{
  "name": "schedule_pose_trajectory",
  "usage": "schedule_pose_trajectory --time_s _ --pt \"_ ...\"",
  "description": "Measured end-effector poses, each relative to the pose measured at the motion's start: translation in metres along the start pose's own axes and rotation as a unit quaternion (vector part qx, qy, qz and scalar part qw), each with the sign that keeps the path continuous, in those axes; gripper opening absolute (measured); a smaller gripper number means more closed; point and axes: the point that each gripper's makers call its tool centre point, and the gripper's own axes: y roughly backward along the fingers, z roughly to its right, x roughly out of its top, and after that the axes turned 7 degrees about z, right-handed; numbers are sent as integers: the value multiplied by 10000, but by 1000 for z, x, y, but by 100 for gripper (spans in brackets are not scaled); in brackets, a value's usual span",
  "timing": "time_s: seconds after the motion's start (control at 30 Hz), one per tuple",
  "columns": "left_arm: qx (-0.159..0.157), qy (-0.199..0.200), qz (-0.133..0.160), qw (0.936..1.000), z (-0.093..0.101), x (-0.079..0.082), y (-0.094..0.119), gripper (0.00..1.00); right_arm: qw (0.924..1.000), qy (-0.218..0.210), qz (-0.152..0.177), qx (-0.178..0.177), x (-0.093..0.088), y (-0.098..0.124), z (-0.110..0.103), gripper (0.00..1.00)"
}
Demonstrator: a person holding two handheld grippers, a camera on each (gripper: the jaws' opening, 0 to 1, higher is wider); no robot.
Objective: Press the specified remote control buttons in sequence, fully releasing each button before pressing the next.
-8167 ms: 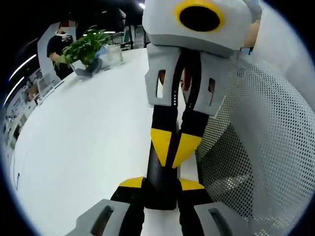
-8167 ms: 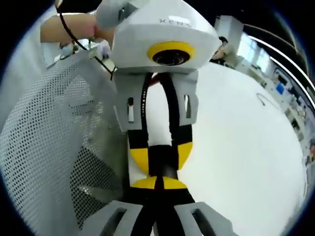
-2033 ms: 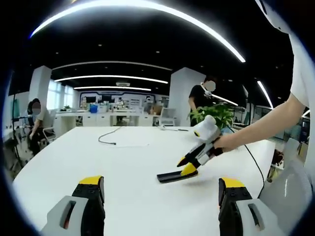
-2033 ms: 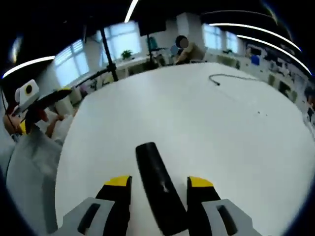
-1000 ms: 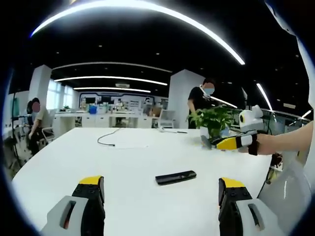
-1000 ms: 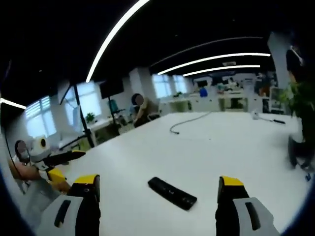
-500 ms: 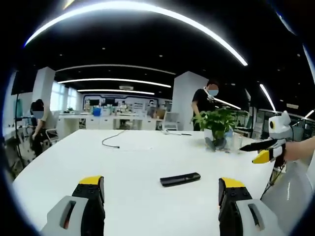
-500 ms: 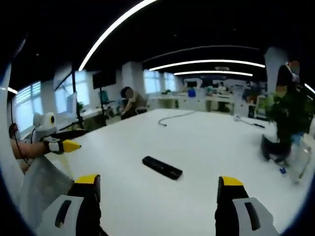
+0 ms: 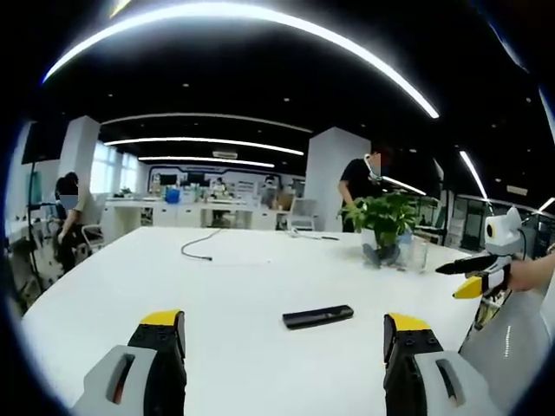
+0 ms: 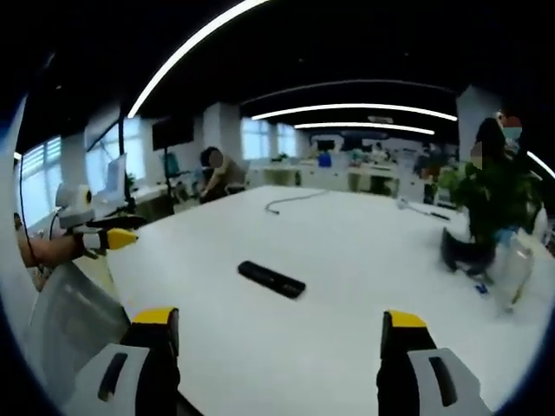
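Left gripper view — slim black remote [image 9: 318,315] (flat)

The left gripper [image 9: 282,368] has two black jaws capped in yellow, each set on a grey housing with a slotted hole. The right gripper [image 10: 276,364] is built alike: black jaws, yellow caps, grey slotted housings. Seen from across the table, each gripper has a white upper body and yellow-tipped black jaws.

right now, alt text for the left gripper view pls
A black remote lies flat on a white table, ahead of the left gripper's open jaws. The right gripper hangs at the right edge, beyond a potted plant and a cable.
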Motion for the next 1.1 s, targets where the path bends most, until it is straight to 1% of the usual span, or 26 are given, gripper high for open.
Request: schedule_pose_trajectory --time_s 0.07,0.17,0.2,0.27,0.33,0.4,0.53,0.63,0.67,0.73,0.8,0.9,1.0,1.1 --pt "-10 9 -40 10000 1 -1 -1 99 9999 115 -79 -58 -3 -1 5 94" --pt "-50 0 -56 10000 3 -1 -1 100 9998 95 -94 -161 -4 0 9 94" --pt "-68 -17 -59 10000 4 -1 -1 100 9998 72 -70 -198 -4 1 12 93" --pt "-100 -40 -118 9999 5 -2 -1 100 9997 -143 45 -186 -1 1 13 92" --pt "-153 -58 -187 9997 7 -5 -1 99 9994 -211 99 -238 0 2 17 92" --pt "-390 8 -403 9984 16 -12 0 96 9987 -322 192 -343 3 4 21 92" --pt "-550 -199 -420 9974 24 -12 1 95 9970 -369 340 -588 7 9 29 91" --pt "-488 -417 -369 9973 22 -9 3 95 9952 -438 449 -756 10 13 35 91" --pt "-459 -449 -360 9973 20 -9 3 95 9940 -512 552 -792 13 14 37 92" --pt "-390 -503 -320 9975 16 -7 4 96 9925 -541 646 -891 16 16 40 93" --pt "-282 -463 -346 9979 11 -8 5 97 9916 -538 672 -962 17 17 42 93" --pt "-218 -511 -445 9975 7 -12 6 99 9909 -514 645 -1063 15 18 45 94" --pt "-261 -680 -485 9962 9 -14 8 100 9894 -466 663 -1202 14 21 50 94" --pt "-398 -765 -508 9950 13 -16 8 100 9879 -445 671 -1325 16 22 48 94"
